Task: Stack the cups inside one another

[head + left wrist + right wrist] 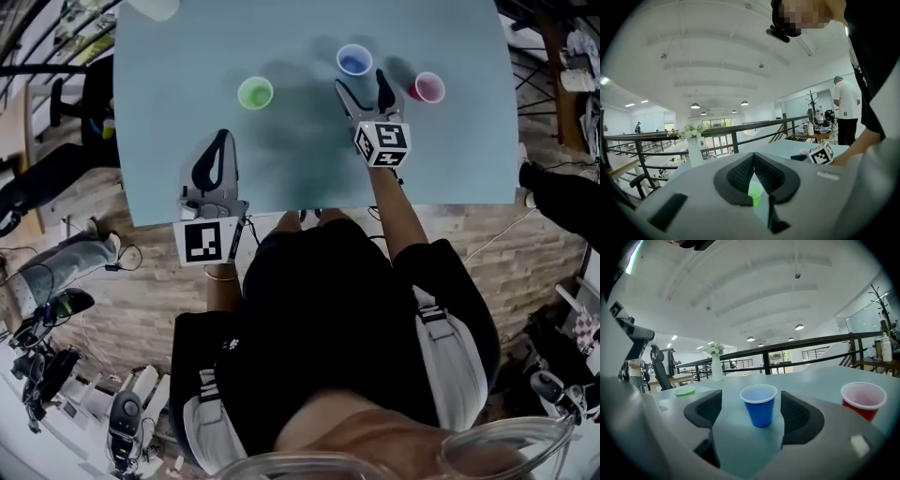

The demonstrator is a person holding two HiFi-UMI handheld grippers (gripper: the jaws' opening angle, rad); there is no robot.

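Blue-grey table — green cup mostly hidden behind left tool.

We see three upright cups, well apart, on the pale desk. The blue cup stands nearest the far edge, with the green cup to its left and the red cup toward the right edge.

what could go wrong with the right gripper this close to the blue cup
The blue cup stands free just ahead of the open right gripper; a jaw clipping its rim could tip it or push it away. The red cup close on its right might get knocked too.
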